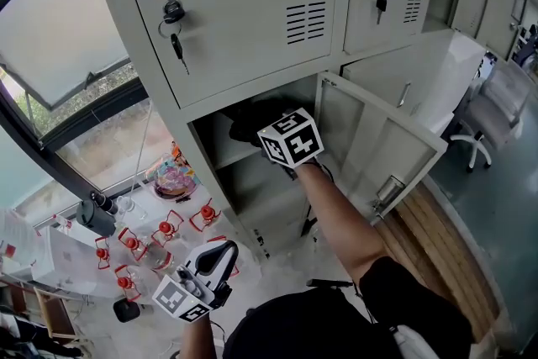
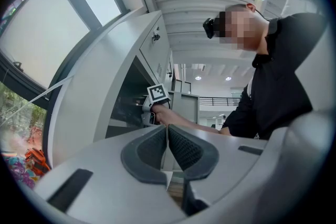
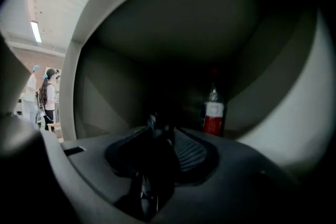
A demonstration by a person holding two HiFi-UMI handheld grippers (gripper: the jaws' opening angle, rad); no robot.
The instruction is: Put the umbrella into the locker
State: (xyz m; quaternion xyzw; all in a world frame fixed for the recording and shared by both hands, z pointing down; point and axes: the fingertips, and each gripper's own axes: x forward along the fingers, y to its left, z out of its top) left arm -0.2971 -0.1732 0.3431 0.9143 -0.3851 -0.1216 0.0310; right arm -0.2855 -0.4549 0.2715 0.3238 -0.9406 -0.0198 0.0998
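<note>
Workplace locker area, indoors. Bank of grey steel lockers [image 1: 252, 13], vent slots, keys [image 1: 176, 48] hanging in the locks. Big slanted window [image 1: 67, 55] at left, greenery outside. Swivel office chair [image 1: 487, 109] at far right. Beyond: open hall, ribbed ceiling [image 2: 199, 2], recessed lights [image 2: 198, 77], railing [image 2: 210, 100].

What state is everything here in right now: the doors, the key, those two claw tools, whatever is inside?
lower locker door: swung open.
upper locker door: closed.
key: hanging in the upper door's lock.
umbrella: lying on the shelf behind the open door.
right gripper: reaching in, a dark thing between its jaws; too dark to tell if they press it.
left gripper: shut, empty.
bottle: upright at the back.
</note>
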